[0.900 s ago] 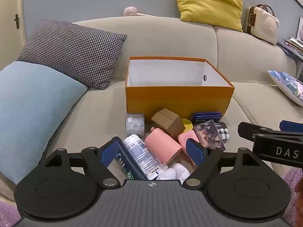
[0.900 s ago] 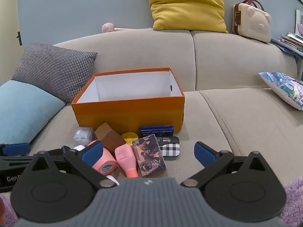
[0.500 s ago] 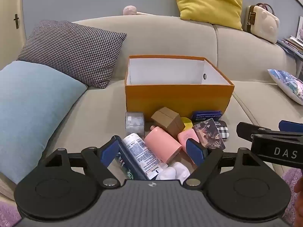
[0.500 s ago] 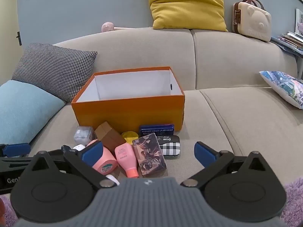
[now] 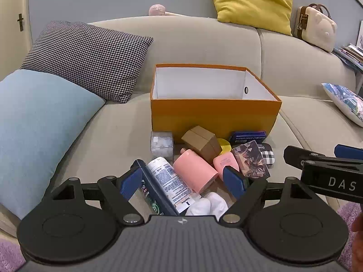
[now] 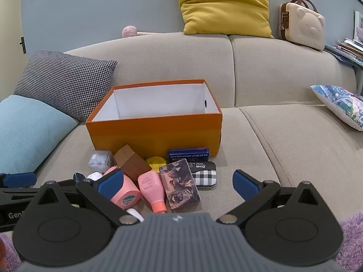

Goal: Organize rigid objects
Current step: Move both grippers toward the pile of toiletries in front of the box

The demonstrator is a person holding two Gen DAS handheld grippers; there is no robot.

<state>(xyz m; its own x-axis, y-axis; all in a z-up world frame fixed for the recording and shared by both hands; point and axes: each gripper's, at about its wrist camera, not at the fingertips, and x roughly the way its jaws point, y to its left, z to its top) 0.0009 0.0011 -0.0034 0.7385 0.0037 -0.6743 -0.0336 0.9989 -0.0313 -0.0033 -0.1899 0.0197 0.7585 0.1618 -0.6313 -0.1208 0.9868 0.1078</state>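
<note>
An open orange cardboard box with white inside stands upright on the sofa seat, and at its six o'clock side lies a cluster: brown carton, pink bottle, illustrated card box, checked tin.

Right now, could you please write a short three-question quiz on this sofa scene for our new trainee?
1. True or false: something already lies inside the orange box.
2. Which item lies flat right in front of the box? A) the dark blue tin B) the yellow cushion C) the bear-face case
3. Fill in: both the left gripper and the right gripper have their jaws ____ .

Key:
1. False; as far as the inside shows, only white walls are seen.
2. A
3. open; neither holds anything.
</note>
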